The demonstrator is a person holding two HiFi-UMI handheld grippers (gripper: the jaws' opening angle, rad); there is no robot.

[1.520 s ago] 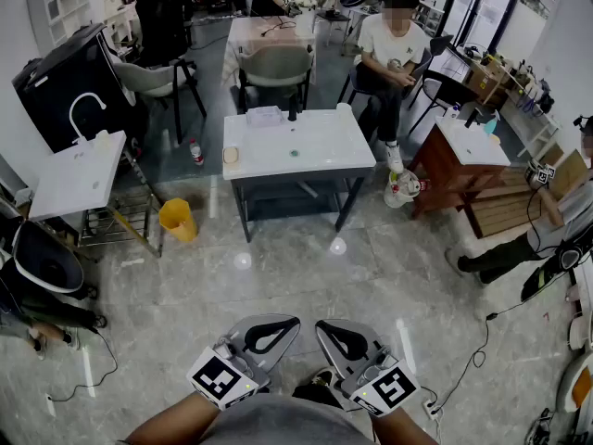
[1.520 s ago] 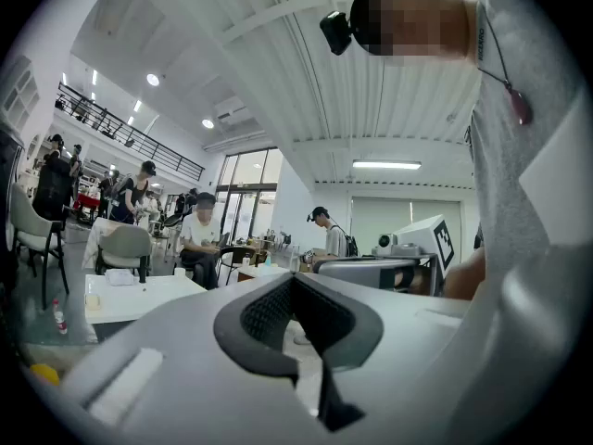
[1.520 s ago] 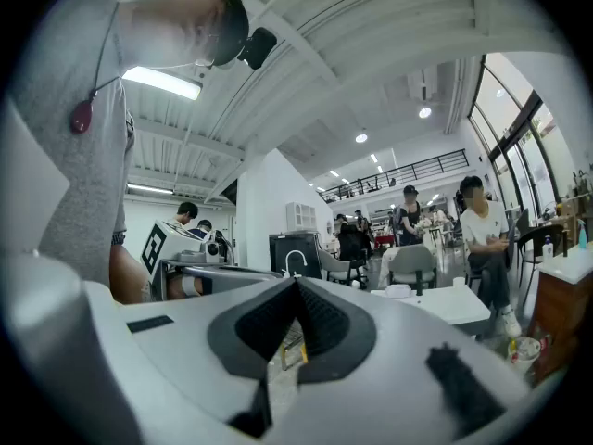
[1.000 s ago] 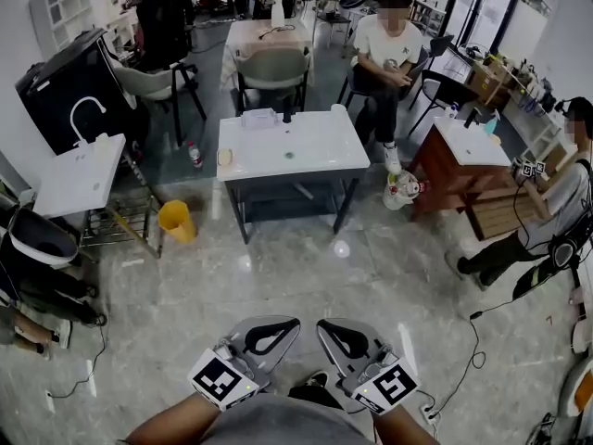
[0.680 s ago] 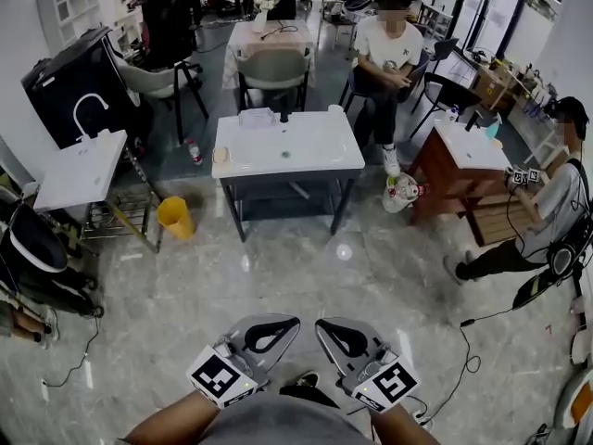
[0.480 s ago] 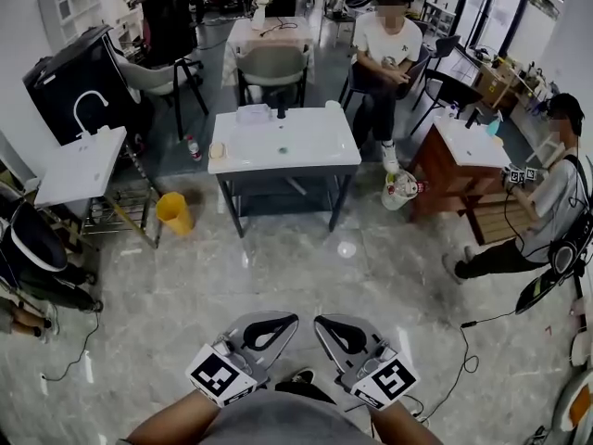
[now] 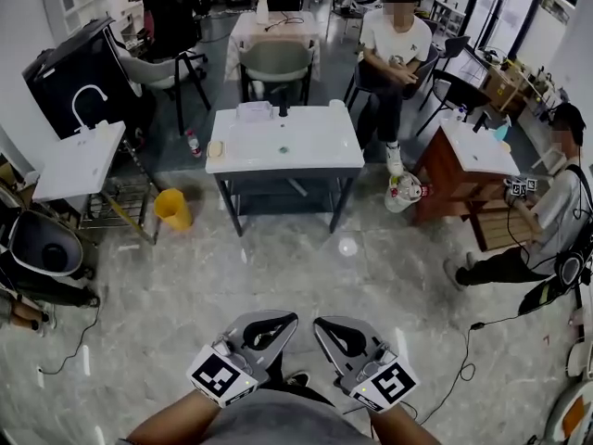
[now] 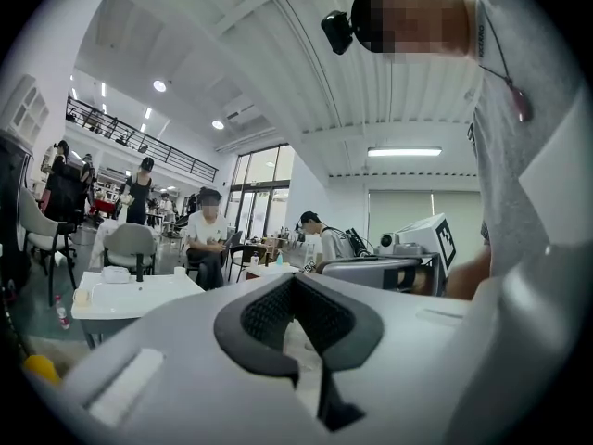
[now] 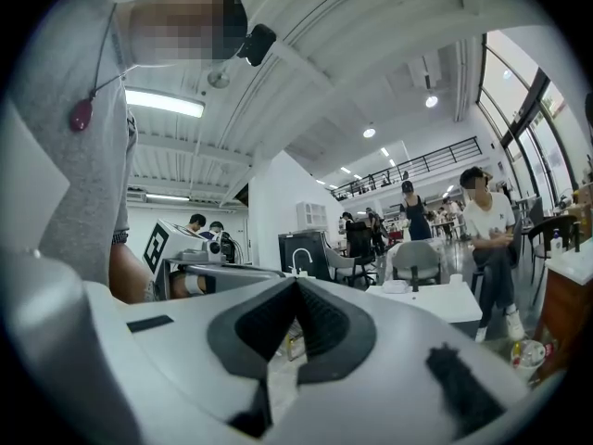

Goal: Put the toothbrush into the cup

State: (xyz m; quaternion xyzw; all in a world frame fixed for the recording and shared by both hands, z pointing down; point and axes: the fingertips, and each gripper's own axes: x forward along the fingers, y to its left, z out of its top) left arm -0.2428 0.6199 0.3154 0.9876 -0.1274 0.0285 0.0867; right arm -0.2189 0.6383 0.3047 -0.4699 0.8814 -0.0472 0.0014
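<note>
The left tongs and the right tongs are held side by side, level and close to the body, above the floor. Both are closed, pad against pad, and nothing is gripped in them. A white desk is seen well apart from them, further into the room, with a small cup at its left edge and a green spot near its middle. The toothbrush is too small to be made out, so its place cannot be told.
</note>
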